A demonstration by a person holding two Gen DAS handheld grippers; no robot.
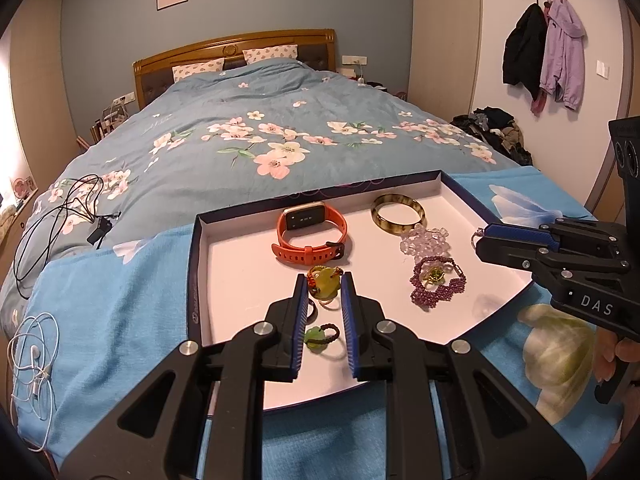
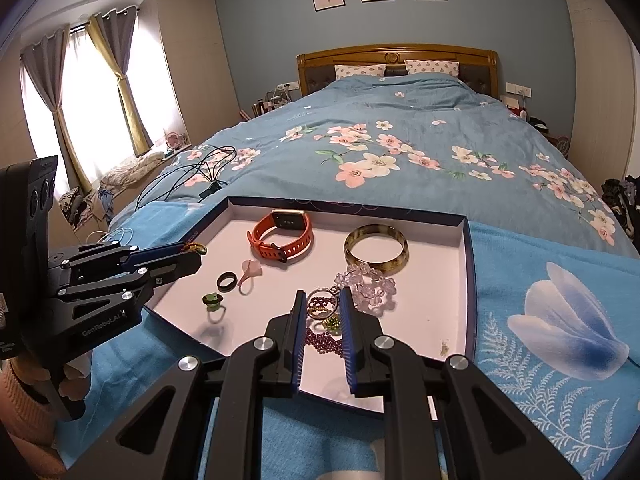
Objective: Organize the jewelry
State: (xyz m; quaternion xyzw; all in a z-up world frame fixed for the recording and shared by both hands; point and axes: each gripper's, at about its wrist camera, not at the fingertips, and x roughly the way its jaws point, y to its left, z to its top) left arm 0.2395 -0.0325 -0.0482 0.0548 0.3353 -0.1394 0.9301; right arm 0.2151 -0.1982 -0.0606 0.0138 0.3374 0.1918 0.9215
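A shallow white-lined tray [image 1: 193, 280] [image 2: 467, 264] lies on a blue towel on the bed. My left gripper [image 1: 324, 282] [image 2: 197, 251] is shut on a yellow-green jade pendant [image 1: 325, 287] [image 2: 194, 247] with an orange cord, held above the tray's near left part. My right gripper [image 2: 322, 299] [image 1: 480, 235] is shut on a thin silver ring [image 2: 320, 290] [image 1: 476, 236] over the tray's right side. In the tray lie an orange smartwatch [image 1: 310, 236] [image 2: 280, 236], a mottled bangle [image 1: 398, 210] [image 2: 376, 250], a clear bead bracelet [image 1: 424, 240] [image 2: 370, 282], a purple bead bracelet [image 1: 436, 284] [image 2: 324, 338], a green ring [image 1: 318, 336] [image 2: 212, 302], a black ring [image 2: 227, 281] and a pink flower ring [image 2: 250, 270].
The blue flower-print towel [image 1: 120, 300] [image 2: 560, 320] covers the bed's foot. A black cable [image 1: 60, 208] [image 2: 200, 176] and white earphones [image 1: 32, 360] lie on the quilt to the left. A person's hand [image 2: 24, 392] grips the left tool. Clothes are piled at the far right [image 1: 500, 128].
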